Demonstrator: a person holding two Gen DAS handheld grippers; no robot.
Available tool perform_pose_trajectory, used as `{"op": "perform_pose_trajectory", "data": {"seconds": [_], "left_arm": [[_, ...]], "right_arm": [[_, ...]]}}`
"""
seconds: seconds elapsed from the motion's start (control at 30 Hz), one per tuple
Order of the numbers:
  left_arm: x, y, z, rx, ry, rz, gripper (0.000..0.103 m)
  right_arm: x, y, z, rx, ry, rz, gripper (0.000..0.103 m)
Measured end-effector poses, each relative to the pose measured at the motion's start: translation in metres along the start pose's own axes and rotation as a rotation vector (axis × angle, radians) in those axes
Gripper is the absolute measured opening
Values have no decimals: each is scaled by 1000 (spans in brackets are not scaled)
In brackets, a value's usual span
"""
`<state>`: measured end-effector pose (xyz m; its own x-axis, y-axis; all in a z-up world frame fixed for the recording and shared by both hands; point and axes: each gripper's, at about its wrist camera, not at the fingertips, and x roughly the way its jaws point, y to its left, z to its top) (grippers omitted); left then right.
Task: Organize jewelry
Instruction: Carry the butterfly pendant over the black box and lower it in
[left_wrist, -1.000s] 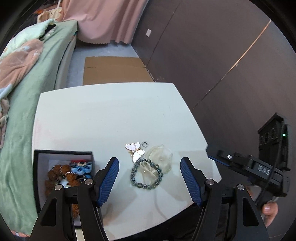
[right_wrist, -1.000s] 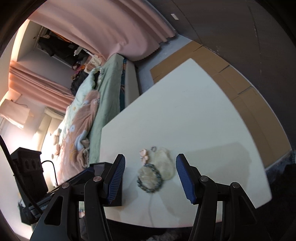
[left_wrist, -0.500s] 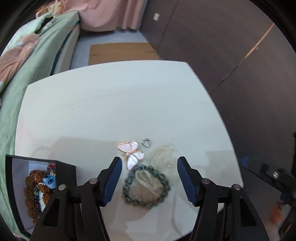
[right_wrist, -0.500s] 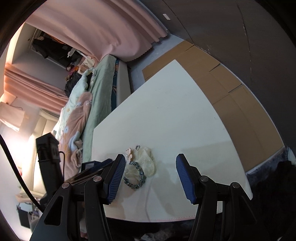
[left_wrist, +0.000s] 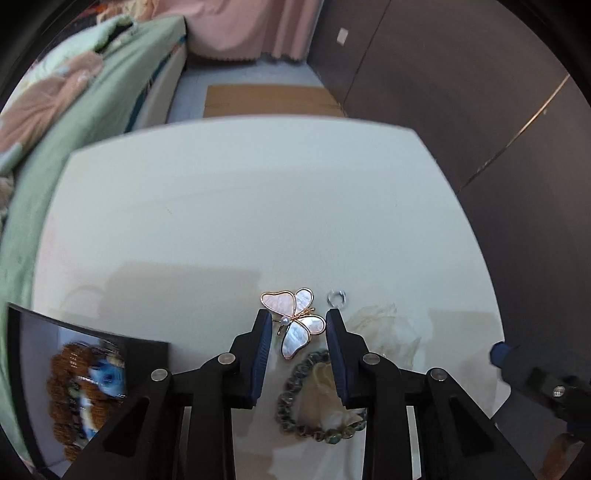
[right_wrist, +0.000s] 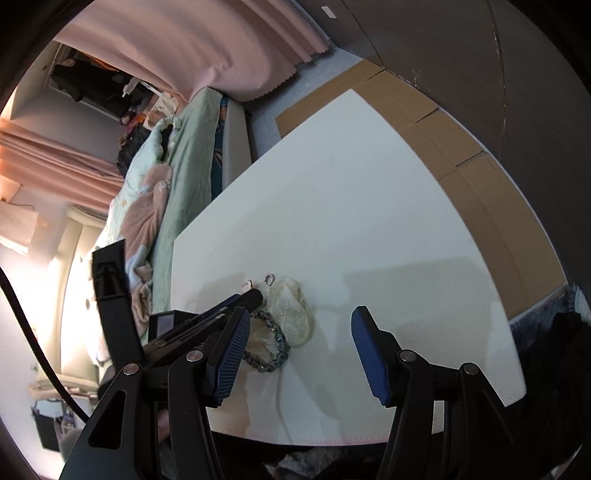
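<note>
One butterfly brooch, one small ring, one bead bracelet, two pouches, one box

Glossy pearly butterfly brooch with gold metal rim on smooth matt table.

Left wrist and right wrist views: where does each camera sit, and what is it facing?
Left wrist: on the left gripper, looking down along its fingers at the butterfly brooch framed between them; black box at left.
Right wrist: on the right gripper, off to the side, open over the table; the left gripper shows too.
Shared: bead bracelet, small ring, white pouches.
</note>
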<state>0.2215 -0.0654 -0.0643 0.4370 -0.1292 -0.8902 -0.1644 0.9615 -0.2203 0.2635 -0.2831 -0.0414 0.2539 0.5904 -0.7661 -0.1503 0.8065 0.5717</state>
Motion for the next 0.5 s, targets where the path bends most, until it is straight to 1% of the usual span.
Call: {"op": "perform_pose_trajectory", "data": {"seconds": [0.23, 0.33, 0.5], "left_arm": [[-42, 11, 7, -8, -70, -55, 31], [-53, 19, 9, -24, -81, -76, 31], [-68, 37, 7, -49, -99, -85, 31]], "right_arm": [[14, 15, -3, -22, 25, 5, 58], [24, 25, -4, -32, 43, 3, 58], [40, 41, -8, -63, 79, -10, 58]]}}
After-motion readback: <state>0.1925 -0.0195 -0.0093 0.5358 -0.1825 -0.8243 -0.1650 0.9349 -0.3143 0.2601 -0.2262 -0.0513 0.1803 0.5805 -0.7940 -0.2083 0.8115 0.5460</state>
